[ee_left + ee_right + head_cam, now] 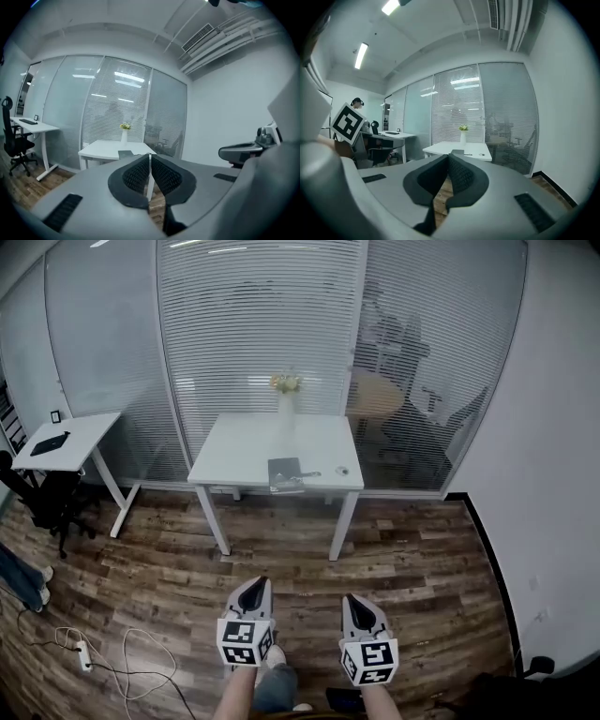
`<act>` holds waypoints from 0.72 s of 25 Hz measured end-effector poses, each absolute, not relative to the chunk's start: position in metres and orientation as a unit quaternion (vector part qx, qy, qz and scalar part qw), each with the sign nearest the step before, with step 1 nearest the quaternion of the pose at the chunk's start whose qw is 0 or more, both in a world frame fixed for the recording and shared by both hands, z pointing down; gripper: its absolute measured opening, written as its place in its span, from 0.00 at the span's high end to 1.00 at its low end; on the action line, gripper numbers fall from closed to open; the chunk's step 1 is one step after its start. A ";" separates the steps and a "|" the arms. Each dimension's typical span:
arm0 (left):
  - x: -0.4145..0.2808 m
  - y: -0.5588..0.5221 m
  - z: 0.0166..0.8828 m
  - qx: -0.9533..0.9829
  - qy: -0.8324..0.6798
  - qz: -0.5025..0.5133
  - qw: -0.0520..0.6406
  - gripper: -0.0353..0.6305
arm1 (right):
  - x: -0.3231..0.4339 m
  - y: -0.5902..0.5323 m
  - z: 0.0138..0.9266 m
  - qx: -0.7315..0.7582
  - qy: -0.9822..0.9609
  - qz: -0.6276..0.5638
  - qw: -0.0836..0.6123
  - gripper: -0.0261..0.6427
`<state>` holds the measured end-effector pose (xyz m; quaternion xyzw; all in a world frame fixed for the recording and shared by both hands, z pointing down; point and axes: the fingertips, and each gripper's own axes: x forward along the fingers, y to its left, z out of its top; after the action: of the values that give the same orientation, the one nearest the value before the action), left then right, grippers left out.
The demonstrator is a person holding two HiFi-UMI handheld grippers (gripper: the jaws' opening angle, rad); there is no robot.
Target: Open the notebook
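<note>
Wooden floor (pixel 422 568) lies under left tongs (pixel 259 583) and right tongs (pixel 352 599), both closed, empty.

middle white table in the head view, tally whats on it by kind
vase with flowers: 1
notebook: 1
thin pen-like item: 1
small round item: 1
total: 4
</note>
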<state>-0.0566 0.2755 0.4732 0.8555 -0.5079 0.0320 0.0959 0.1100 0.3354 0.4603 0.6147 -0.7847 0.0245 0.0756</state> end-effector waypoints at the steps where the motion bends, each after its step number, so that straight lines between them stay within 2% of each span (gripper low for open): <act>1: -0.054 0.270 0.474 0.857 -0.505 0.031 0.096 0.91 | 0.113 0.330 0.463 0.616 -0.783 0.027 0.079 0.94; 7: -0.043 0.205 0.492 0.859 -0.500 0.037 0.101 0.90 | 0.123 0.264 0.480 0.619 -0.780 0.036 0.082 0.94; 11: -0.038 0.140 0.508 0.859 -0.499 0.044 0.104 0.80 | 0.125 0.197 0.497 0.614 -0.783 0.049 0.093 0.85; 18: -0.028 0.005 0.531 0.863 -0.483 0.080 0.120 0.76 | 0.121 0.065 0.517 0.600 -0.786 0.068 0.131 0.82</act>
<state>-0.0277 0.0046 0.5311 0.8635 -0.4833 0.0798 0.1200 0.1207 0.0645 0.5172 0.6005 -0.7859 0.0678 0.1309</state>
